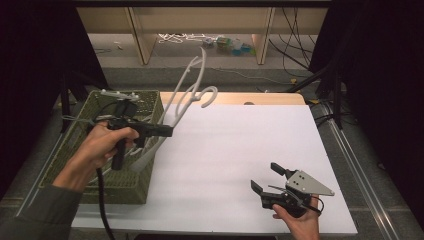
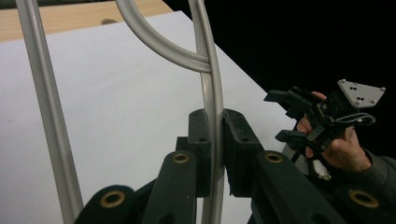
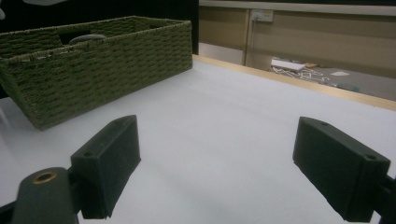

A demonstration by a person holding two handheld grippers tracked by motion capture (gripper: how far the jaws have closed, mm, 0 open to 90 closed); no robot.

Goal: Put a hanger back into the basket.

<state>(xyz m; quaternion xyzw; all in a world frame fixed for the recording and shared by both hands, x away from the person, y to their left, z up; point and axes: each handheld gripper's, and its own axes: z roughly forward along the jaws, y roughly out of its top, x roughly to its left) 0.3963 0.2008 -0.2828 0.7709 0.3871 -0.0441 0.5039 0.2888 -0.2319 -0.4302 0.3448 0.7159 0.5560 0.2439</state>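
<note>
White table (image 1: 240, 165) is seen at centre, wood edge at 12 o'clock. Green woven basket (image 1: 122, 182) is set at 9 o'clock on the table's left edge; more pale hangers and a dark item are seen inside it, details not resolvable.

White plastic hanger (image 1: 192, 90) is held up in the air, raised above the basket's 3 o'clock rim and angled toward 1 o'clock, hook end uppermost. No contact with the table is seen.

Left tool (image 1: 167, 131) is clamped on the hanger: in the left gripper view both pads are pressed flat against one thin bar of the hanger (image 2: 212, 100), which runs straight up between them toward 12 o'clock. A second bar is seen at 9 o'clock of the tool, apart from it, with a curved piece joining across the top.

Right tool (image 1: 267, 179) is parked at 5 o'clock on the table, well apart from the hanger, jaws spread wide with nothing between them; in the right gripper view bare table is seen between the pads (image 3: 109, 161), with the basket (image 3: 100, 70) at 10 o'clock.

Progress, judged: pick-up from the basket looks done, hanger clear of the rim. Left to do: hanger to be carried over and set down on the open table, likely with a handover or assist from the right tool. More hangers remain in the basket, so early stage overall.
</note>
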